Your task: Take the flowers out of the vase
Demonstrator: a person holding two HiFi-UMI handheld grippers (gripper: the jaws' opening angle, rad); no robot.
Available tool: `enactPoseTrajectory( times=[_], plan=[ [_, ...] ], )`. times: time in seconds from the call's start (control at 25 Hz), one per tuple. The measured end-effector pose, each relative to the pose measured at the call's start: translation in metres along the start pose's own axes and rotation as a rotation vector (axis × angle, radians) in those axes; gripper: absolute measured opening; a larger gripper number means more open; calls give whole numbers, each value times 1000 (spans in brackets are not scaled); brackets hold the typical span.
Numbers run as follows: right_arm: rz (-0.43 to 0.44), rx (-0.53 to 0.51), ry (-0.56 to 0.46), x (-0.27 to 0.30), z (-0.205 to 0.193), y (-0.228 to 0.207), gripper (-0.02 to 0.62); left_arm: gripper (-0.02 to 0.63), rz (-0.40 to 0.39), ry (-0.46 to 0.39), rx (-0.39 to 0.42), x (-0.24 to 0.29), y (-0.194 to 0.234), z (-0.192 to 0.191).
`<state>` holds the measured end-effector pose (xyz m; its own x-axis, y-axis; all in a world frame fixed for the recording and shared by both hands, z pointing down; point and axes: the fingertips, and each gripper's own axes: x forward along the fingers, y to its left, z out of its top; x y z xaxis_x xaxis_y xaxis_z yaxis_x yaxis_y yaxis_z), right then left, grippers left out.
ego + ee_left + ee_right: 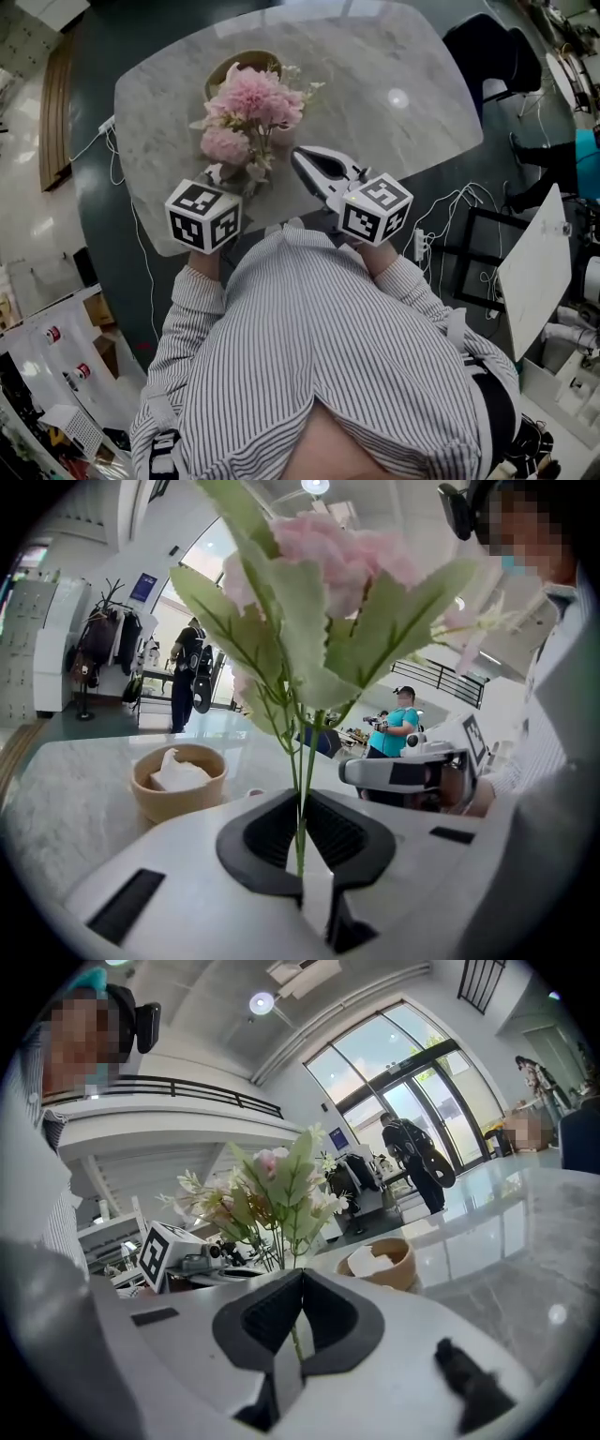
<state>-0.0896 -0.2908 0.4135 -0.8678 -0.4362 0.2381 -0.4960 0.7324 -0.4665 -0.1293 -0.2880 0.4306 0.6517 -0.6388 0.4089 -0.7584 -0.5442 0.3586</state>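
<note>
Left hand-held gripper (302,847) is clenched on thin green stems (302,761), the pink flowers (323,564) rising right above its jaws. Right hand-held gripper (298,1324), close beside and angled toward it, pinches a stem too. No vase shows beneath, so I'd say they're out and only need setting down. Beyond both sits a bowl (246,60) on the table (403,56).

The left sleeve (192,300) and right sleeve (403,281), both striped, reach forward from the chest with the forearms close together. The left tongs (302,803) tip slightly downward, jaws pressed together on thin flower stems (300,761). The right tongs (298,154) angle in toward the left pair, jaws closed with a green stem (296,1341) caught in their slit.
</note>
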Motion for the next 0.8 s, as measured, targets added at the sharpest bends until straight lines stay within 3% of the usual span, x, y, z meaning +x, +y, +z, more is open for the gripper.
enactPoseTrajectory(
  times=[0.8],
  plan=[
    [-25,10,78,-2,-26,-8,15,35,-19,44,-102,-1,-4,-41]
  ],
)
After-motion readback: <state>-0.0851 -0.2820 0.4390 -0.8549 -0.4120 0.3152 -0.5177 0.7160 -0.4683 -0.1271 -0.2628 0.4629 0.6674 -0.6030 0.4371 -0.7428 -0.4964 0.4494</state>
